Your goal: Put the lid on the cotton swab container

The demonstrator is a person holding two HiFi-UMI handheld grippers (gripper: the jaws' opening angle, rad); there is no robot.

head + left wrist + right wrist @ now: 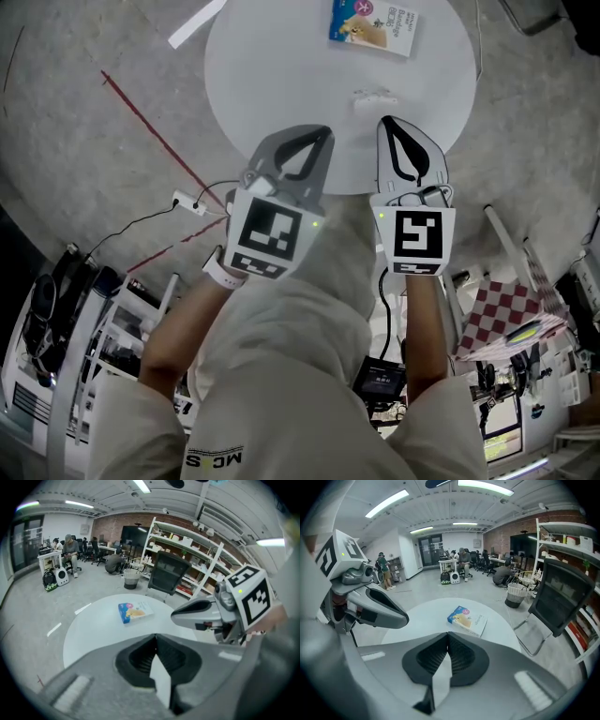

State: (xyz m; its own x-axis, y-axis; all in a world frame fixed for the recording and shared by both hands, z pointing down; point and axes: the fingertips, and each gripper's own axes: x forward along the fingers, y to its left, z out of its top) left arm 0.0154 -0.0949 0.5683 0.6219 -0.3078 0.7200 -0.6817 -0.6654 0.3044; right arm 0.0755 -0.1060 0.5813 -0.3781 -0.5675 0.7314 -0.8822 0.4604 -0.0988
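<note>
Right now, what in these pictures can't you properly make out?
1. Cotton swab container and lid: head view shows only a faint pale smudge on the white table, too faint to identify.
2. Box: print too small; head view's top edge cuts it off.
3. Near part of the table: hidden in both gripper views behind the shut jaws.

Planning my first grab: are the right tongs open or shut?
Shut and empty. In the right gripper view, the grey right tongs have their ribbed jaws pressed together along one seam, with nothing between them.

"MCS" on the pale sweatshirt (281, 375); print on the box (373, 25) illegible
</note>
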